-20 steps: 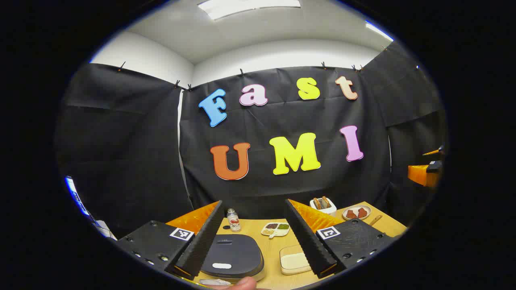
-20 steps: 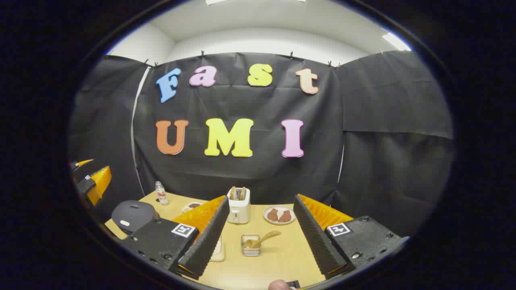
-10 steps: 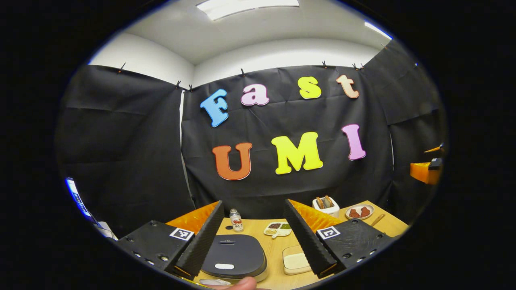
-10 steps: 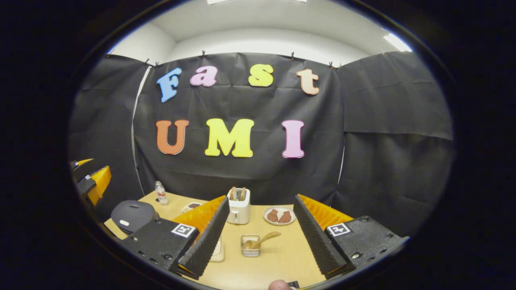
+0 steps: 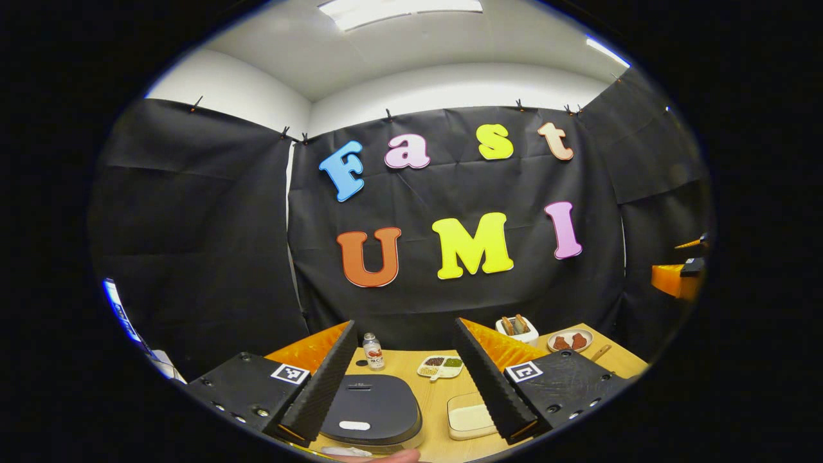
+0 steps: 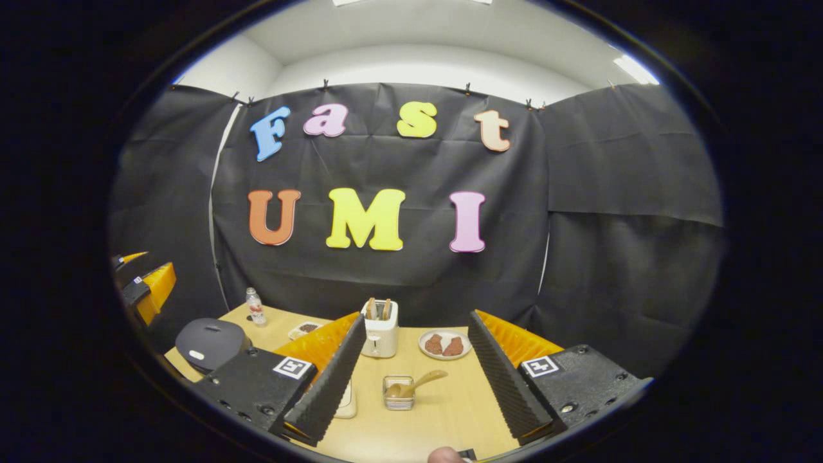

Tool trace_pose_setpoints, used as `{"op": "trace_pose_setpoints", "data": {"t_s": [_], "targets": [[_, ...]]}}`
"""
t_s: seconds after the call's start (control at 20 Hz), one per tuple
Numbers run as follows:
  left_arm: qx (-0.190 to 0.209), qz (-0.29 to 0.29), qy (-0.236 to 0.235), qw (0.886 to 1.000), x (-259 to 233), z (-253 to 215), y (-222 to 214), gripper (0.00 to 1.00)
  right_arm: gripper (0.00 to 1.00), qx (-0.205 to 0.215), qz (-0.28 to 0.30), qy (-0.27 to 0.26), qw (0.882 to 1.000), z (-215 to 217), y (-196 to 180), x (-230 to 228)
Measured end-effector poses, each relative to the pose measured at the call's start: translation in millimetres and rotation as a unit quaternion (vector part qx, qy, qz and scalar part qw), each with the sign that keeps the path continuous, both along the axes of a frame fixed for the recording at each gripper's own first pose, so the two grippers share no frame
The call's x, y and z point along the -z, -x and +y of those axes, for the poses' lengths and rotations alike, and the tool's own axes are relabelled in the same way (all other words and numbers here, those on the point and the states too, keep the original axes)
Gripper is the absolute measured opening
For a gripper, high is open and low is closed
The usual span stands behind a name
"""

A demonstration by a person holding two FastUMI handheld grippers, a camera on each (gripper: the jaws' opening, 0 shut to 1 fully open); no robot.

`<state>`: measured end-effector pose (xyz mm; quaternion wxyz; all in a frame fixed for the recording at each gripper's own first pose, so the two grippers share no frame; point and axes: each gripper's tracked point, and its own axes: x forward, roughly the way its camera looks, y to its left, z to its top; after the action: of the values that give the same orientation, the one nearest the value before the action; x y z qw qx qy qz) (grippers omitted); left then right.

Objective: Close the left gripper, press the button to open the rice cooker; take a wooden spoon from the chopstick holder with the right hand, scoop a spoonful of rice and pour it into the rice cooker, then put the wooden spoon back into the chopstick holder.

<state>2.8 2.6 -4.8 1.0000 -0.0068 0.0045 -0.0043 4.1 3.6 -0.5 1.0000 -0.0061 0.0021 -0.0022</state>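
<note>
The rice cooker (image 5: 371, 411) sits at the near left of the counter (image 5: 411, 370), its lid down and the pale button (image 5: 354, 425) at the lid's near edge. The left gripper (image 5: 406, 379) hangs above it, released, jaws wide apart. To do this step well, it should clench fully first, then come straight down with the joined tips centred on the button, pressing squarely, not sliding over the lid. The right gripper (image 6: 415, 370) waits released, empty, facing the wooden spoon (image 6: 415, 384) in its holder (image 6: 398, 393), mid-counter.
</note>
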Motion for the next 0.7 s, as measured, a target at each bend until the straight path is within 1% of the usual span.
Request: {"op": "trace_pose_setpoints", "data": {"t_s": [0.05, 0.15, 0.2, 0.25, 0.3, 0.35, 0.45, 0.55, 0.7], "targets": [[0.004, 0.002, -0.002, 1.000, 0.6, -1.1, 0.0, 0.95, 0.99, 0.001, 0.000, -0.001, 1.000, 1.0, -0.5, 0.5], [-0.018, -0.001, -0.015, 1.000, -0.3, 11.5, -3.2, 0.97, 1.00, 0.000, 0.001, -0.001, 1.000, 1.9, -0.6, 1.8], [-0.029, -0.001, -0.019, 0.999, 1.2, 17.4, -5.9, 0.66, 1.00, 0.001, 0.001, -0.001, 1.000, 2.6, -1.3, 1.9], [-0.044, -0.002, -0.023, 0.999, 2.1, 23.2, -6.3, 0.39, 0.98, 0.001, 0.000, 0.001, 1.000, 3.4, -1.1, 1.6], [-0.046, 0.003, -0.027, 0.999, 5.0, 23.4, -6.6, 0.12, 0.99, 0.001, 0.001, 0.002, 1.000, 3.6, -0.9, 1.4], [-0.047, 0.010, -0.032, 0.998, 10.9, 23.1, -8.2, 0.00, 1.00, 0.001, 0.002, 0.004, 1.000, 4.3, -1.1, 3.4], [-0.047, 0.029, -0.033, 0.998, 22.2, 24.7, -8.9, 0.00, 1.00, 0.002, 0.002, 0.006, 1.000, 5.1, -2.2, 3.5], [-0.058, 0.036, -0.025, 0.997, 26.5, 35.2, -10.8, 0.00, 1.00, 0.001, 0.005, 0.009, 1.000, 7.4, -2.9, 5.8], [-0.068, 0.058, -0.021, 0.996, 47.2, 43.2, -18.9, 0.00, 1.00, -0.001, 0.011, 0.011, 1.000, 11.7, -5.0, 10.5]]}}
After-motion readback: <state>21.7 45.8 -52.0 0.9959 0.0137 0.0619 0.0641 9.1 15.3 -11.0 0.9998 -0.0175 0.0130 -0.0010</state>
